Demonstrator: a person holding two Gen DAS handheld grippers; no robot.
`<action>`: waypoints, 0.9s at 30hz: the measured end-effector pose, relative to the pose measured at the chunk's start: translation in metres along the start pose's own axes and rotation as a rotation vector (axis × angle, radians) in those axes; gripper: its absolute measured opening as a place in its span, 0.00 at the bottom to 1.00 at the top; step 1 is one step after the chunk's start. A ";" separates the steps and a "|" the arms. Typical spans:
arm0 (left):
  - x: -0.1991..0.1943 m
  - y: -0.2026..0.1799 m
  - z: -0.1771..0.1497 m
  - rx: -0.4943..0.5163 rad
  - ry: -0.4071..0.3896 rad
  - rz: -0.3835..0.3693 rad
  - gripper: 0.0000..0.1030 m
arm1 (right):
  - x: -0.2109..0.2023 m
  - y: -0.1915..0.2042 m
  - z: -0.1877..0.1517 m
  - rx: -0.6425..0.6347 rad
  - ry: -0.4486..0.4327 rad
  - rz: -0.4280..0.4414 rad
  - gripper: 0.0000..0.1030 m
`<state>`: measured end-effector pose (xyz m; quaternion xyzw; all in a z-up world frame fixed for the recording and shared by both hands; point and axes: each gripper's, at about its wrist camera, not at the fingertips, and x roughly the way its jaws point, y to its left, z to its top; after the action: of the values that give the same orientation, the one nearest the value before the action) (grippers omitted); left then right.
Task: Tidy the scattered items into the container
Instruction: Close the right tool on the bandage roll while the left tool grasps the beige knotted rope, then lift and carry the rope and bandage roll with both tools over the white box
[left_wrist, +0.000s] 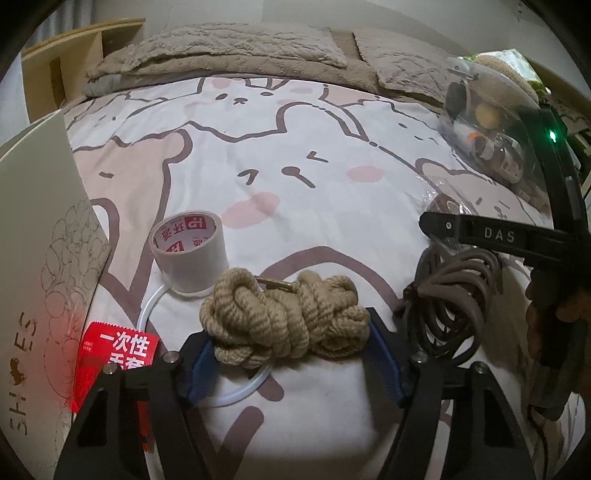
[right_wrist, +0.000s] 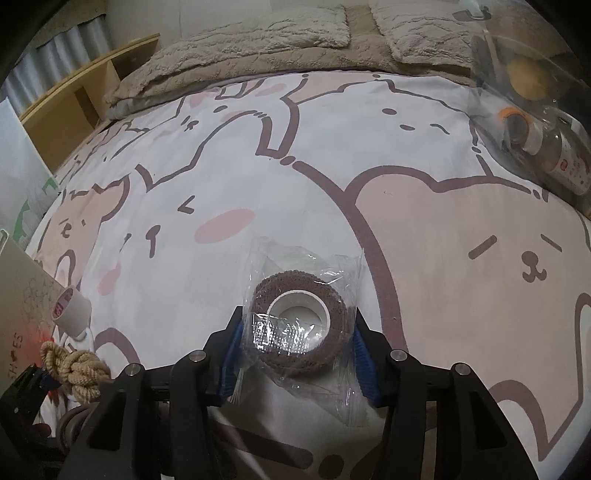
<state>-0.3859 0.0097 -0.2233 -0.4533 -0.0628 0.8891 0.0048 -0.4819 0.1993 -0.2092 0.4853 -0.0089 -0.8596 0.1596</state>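
With some things already in the clear container (right_wrist: 546, 122), 2 grippers now pinch the rope (left_wrist: 284, 317) and brown wrap roll (right_wrist: 299, 325) far from it, while white tape (left_wrist: 188, 254) waits.

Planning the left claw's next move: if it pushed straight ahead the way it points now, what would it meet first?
The left claw already straddles the rope bundle, so the rope comes first. Beyond it lies mostly bare bedsheet; the white tape roll sits left of that line, though fisheye depth is uncertain.
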 end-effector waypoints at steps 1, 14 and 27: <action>0.000 0.001 0.001 -0.008 0.004 -0.006 0.66 | 0.000 0.000 0.000 0.000 0.000 0.000 0.50; -0.008 0.011 0.003 -0.073 0.017 -0.045 0.56 | -0.010 -0.002 -0.001 0.027 0.000 0.006 0.48; -0.032 0.012 0.001 -0.094 -0.029 -0.045 0.56 | -0.039 -0.004 -0.009 0.065 -0.034 -0.002 0.48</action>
<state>-0.3674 -0.0047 -0.1988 -0.4388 -0.1148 0.8912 0.0027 -0.4568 0.2154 -0.1821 0.4754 -0.0390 -0.8673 0.1426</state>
